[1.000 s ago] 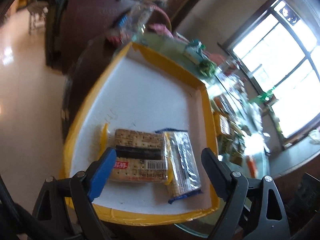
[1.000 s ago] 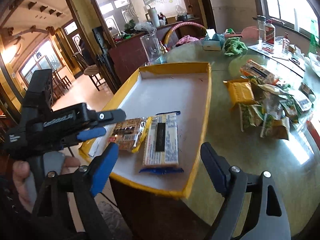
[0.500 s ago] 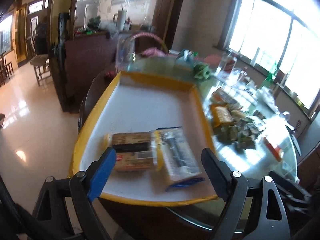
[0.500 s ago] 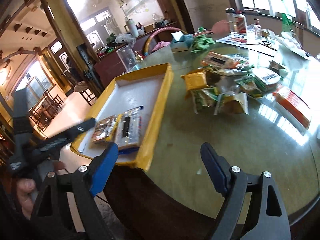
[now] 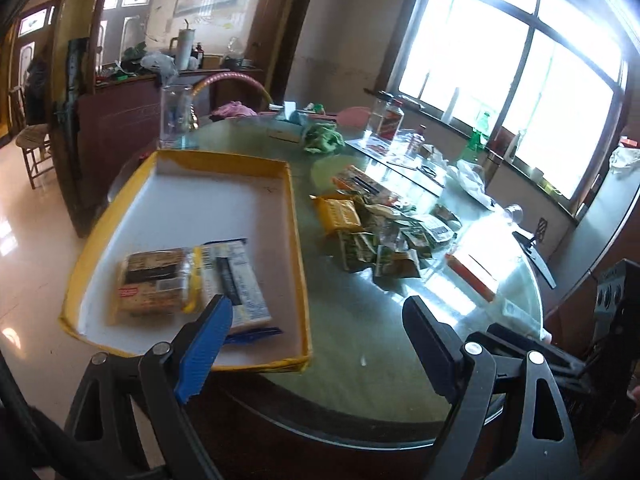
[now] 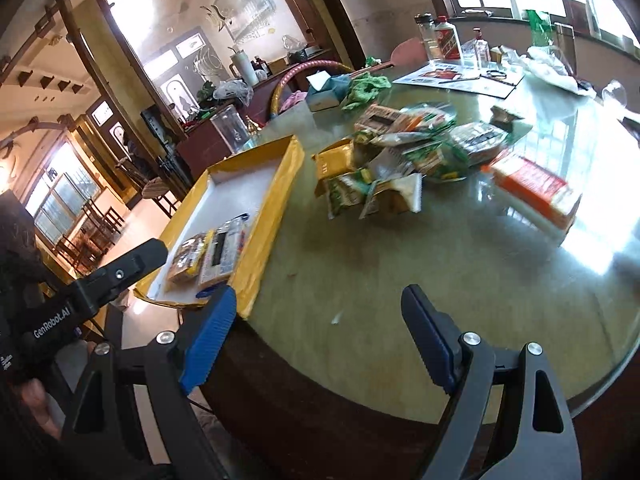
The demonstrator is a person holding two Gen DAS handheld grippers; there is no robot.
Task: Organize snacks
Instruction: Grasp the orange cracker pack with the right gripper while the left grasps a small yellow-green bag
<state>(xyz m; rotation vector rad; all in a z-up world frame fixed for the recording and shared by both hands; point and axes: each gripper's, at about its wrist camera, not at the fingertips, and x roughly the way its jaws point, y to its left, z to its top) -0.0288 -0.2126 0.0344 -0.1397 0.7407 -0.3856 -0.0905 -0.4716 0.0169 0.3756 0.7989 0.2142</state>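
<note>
A yellow-rimmed white tray (image 5: 298, 240) (image 6: 276, 196) sits at the near left edge of the round glass table. Two cracker packs lie side by side in its near end: a brown one (image 5: 154, 282) (image 6: 186, 258) and a white one (image 5: 236, 284) (image 6: 224, 250). A loose pile of snack packets (image 5: 380, 232) (image 6: 400, 160) lies on the table right of the tray, with an orange box (image 5: 472, 274) (image 6: 536, 190) beyond it. My left gripper (image 5: 316, 344) is open and empty, back from the table's near edge. My right gripper (image 6: 316, 340) is open and empty, over the table's near edge.
A tissue box (image 6: 324, 92), green cloth (image 5: 322, 140) (image 6: 366, 88), bottles (image 6: 446, 42) and papers crowd the table's far side. A clear glass jug (image 5: 176, 116) stands behind the tray. The left gripper's body (image 6: 80, 296) shows at the right wrist view's left.
Both grippers have pulled back from the tray and swung right, so the snack pile and table now fill the views. The two packs stay in the tray.
</note>
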